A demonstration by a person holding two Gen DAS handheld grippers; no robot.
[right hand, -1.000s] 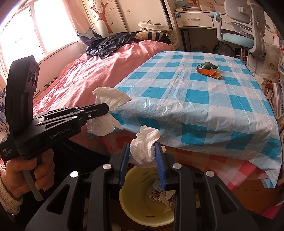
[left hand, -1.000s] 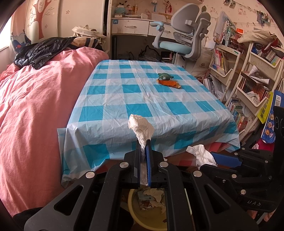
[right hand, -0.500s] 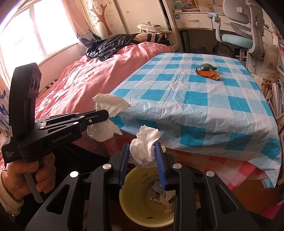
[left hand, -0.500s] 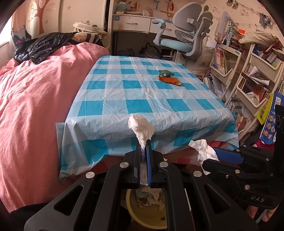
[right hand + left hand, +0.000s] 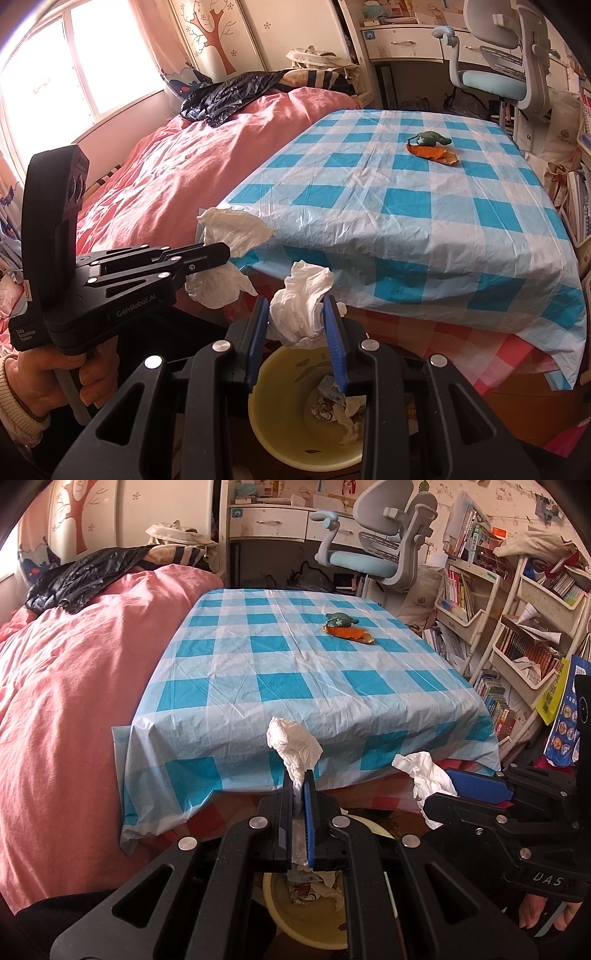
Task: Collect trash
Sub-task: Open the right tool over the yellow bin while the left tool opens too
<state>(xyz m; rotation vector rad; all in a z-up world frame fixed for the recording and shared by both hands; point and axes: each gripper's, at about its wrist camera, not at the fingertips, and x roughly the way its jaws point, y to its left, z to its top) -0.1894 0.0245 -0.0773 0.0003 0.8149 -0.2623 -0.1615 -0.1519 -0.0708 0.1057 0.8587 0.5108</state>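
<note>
Left tissue: we saw a crumpled white tissue pinched in the left gripper; its top stood above the fingertips and a strip of it ran down between the pads. In the right wrist view the same tissue spread out on both sides of that gripper's tip.

Right tissue: a second white tissue sat squeezed between the two blue pads of the right gripper. In the left wrist view it stuck out from that gripper's tip.

Left gripper state: its fingers were pressed nearly together, with only the thin tissue between them.

Right gripper state: its fingers stood a little apart and clamped the thicker wad.

Bin: we saw a yellow bin below both grippers, on the floor in front of the table. It already held paper scraps. Both tissues hung above it.

Table: the table carried a blue and white checked cloth. Far from the grippers, an orange peel lay on it, with a small green thing touching it.

Hands: one hand gripped the handle of the left gripper; we saw fingers under the right one.

Surroundings: a pink bed cover lay left of the table, and a desk chair stood behind it.
</note>
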